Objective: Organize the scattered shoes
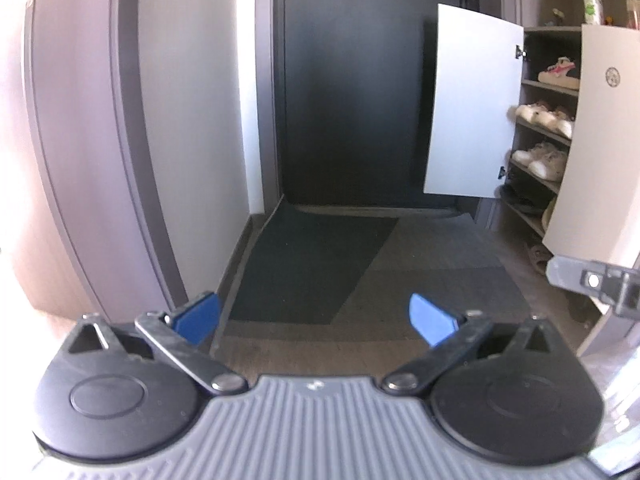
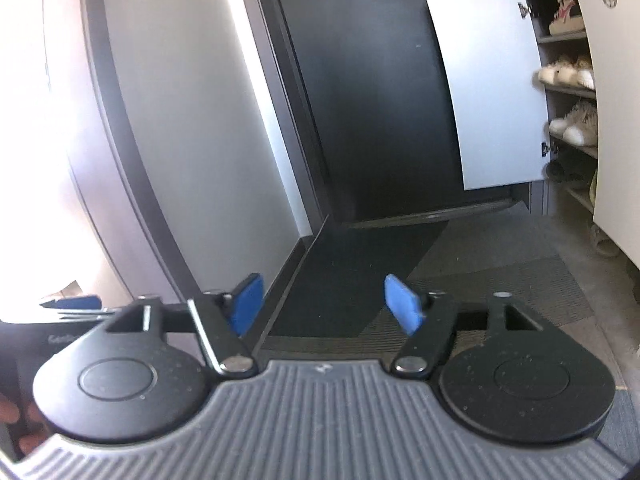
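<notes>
- Shoes (image 1: 544,158) sit in pairs on the shelves of an open shoe cabinet (image 1: 560,30) at far right; pale sneakers low, fluffy slippers (image 2: 560,74) above, a pink-strapped sandal (image 1: 558,72) higher.
- 1 brown sandal (image 1: 538,258) lies on the floor below the cabinet's near door.
- White cabinet door (image 1: 472,108) stands swung open against the dark entry door (image 1: 352,100).
- Left gripper (image 1: 314,322): jaws wide, nothing between them, over the doormat (image 1: 312,264).
- Right gripper (image 2: 324,306): jaws wide, empty.
</notes>
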